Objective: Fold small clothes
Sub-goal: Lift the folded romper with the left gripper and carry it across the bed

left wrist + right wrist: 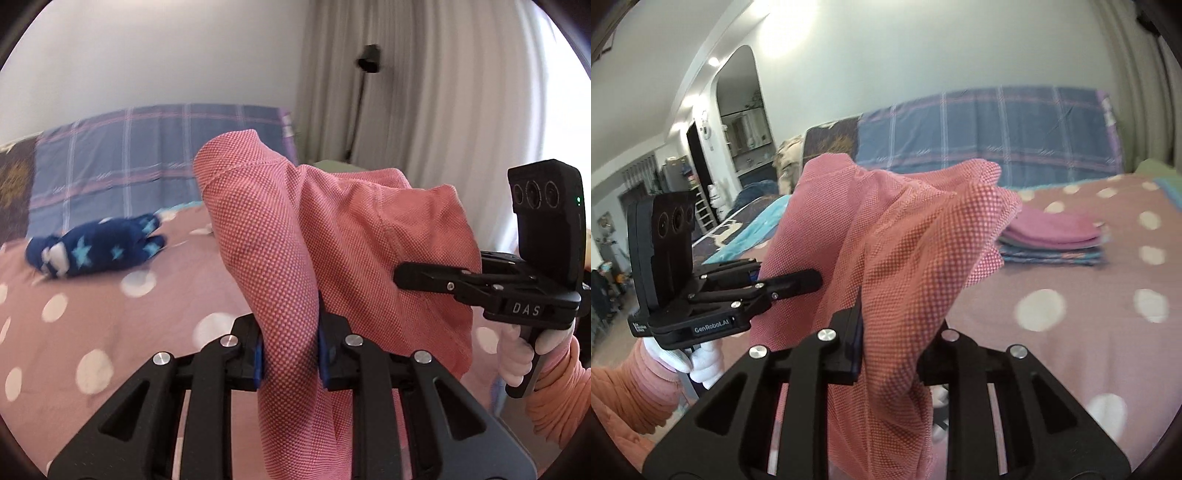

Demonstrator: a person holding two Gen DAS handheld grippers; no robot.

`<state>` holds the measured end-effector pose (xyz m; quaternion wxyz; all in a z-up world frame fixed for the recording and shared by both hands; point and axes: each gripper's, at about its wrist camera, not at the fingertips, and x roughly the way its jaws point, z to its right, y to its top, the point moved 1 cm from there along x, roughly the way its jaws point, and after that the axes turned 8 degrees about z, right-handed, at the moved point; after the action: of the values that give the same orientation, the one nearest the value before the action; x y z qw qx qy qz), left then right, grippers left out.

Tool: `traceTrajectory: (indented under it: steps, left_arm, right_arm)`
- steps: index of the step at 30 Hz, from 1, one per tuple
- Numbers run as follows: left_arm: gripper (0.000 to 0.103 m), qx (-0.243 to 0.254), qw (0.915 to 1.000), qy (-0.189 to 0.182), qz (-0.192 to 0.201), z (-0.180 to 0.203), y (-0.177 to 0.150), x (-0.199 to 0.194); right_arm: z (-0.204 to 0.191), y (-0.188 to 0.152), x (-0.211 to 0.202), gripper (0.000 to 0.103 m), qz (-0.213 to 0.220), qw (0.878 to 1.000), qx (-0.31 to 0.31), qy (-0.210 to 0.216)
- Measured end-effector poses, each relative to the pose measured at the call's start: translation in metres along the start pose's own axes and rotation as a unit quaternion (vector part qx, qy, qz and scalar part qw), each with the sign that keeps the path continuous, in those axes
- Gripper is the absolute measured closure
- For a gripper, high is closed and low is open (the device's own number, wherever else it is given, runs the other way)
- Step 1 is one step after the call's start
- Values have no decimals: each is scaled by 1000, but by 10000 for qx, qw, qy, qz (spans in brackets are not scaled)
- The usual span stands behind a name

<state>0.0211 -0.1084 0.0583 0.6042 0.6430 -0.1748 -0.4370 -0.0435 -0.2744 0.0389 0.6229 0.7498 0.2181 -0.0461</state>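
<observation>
A red-and-white woven small garment (280, 229) hangs bunched in the air above the bed. My left gripper (290, 354) is shut on one part of it. My right gripper (886, 343) is shut on another part of the garment (897, 240). The right gripper shows in the left wrist view (406, 277) at the right, its fingers against the cloth. The left gripper shows in the right wrist view (812, 277) at the left. The cloth hides both sets of fingertips.
The bed (92, 332) has a pink sheet with white dots. A dark blue star-patterned garment (96, 247) lies crumpled at the left. A stack of folded clothes (1052, 240) lies at the right. A blue plaid pillow (990, 129) leans against the wall. Curtains (424, 92) hang behind.
</observation>
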Motion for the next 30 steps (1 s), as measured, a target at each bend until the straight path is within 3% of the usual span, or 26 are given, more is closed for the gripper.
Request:
traceTrajectory:
  steps: [8, 16, 23, 30]
  left_arm:
    - [81, 399, 9955, -862, 8, 88, 16, 33]
    - [81, 709, 9847, -1590, -80, 164, 27, 81]
    - [81, 904, 9770, -1910, -281, 209, 34, 135]
    - [81, 947, 9708, -2136, -538, 228, 38, 180]
  right_arm:
    - [41, -12, -93, 82, 353, 9953, 288, -857]
    - [96, -23, -171, 82, 734, 9791, 623, -1792]
    - [143, -38, -197, 82, 852, 9642, 925, -2334]
    - [191, -45, -206, 82, 834, 9518, 1243, -2677]
